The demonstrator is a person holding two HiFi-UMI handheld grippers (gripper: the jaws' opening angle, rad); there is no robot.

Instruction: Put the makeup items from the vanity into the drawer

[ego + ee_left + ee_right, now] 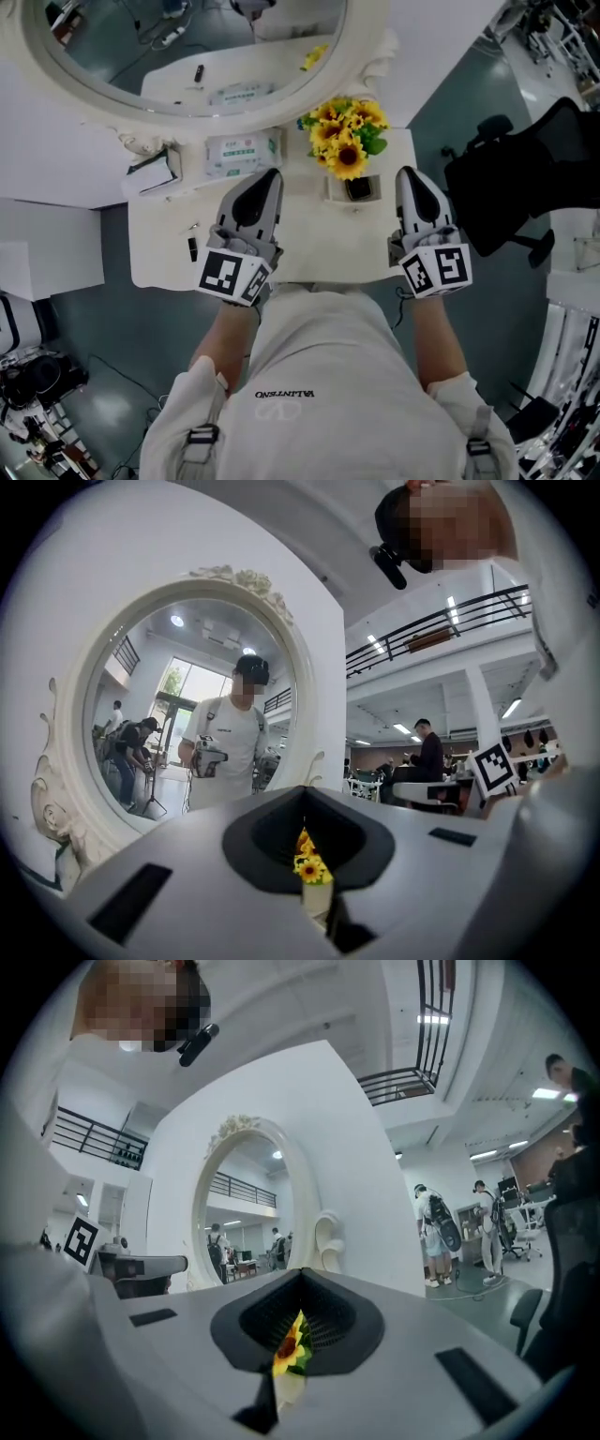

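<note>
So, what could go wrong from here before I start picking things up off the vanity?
The sunflowers stand just ahead, between the left gripper and right gripper; a careless reach could tip them. The small dark item lies toward the front left corner of the vanity, so a nudge from either shut gripper might push it off.

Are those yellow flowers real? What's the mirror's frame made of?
The sunflowers look artificial, probably fabric or plastic: evenly bright, stiff petals. The mirror frame looks like white-painted wood or moulded resin, slightly glossy, with carved scrolls on top; which one isn't clear.
</note>
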